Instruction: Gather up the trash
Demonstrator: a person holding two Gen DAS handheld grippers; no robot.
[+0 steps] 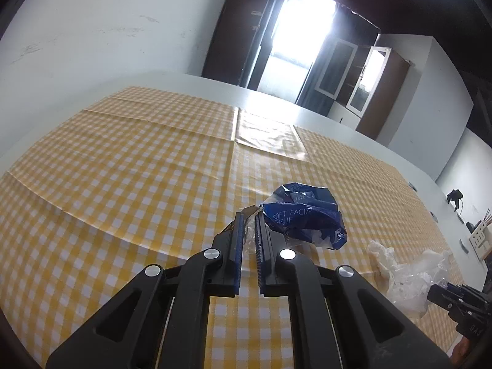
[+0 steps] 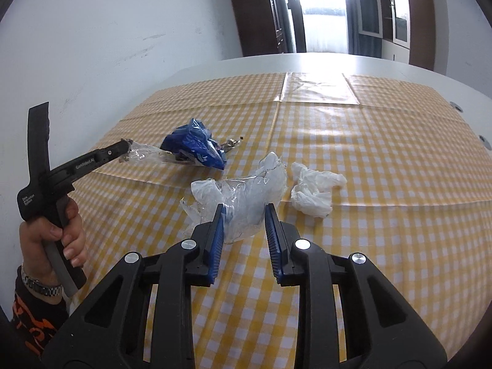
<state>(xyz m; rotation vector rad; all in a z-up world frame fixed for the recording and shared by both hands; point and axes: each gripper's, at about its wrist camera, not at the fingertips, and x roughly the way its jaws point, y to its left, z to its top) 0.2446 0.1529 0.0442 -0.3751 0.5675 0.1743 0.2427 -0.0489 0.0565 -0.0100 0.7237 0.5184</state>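
A crumpled blue tissue wrapper [image 1: 307, 218] with a clear plastic end lies on the yellow checked tablecloth [image 1: 123, 160]. My left gripper [image 1: 250, 218] is shut on the wrapper's clear plastic edge; it also shows in the right wrist view [image 2: 126, 150], with the wrapper [image 2: 196, 149] trailing from its tip. My right gripper [image 2: 244, 210] is open, its fingers on either side of a crumpled clear plastic bag [image 2: 243, 193]. A crumpled white tissue [image 2: 313, 193] lies just right of the bag. The bag also shows in the left wrist view [image 1: 409, 273].
A white wall [image 2: 92, 30] runs along the table's left side. The white table edge [image 2: 338, 61] curves round the far end of the cloth. A dark doorway and cabinets stand beyond. Small items sit on a ledge at far right [image 1: 479, 233].
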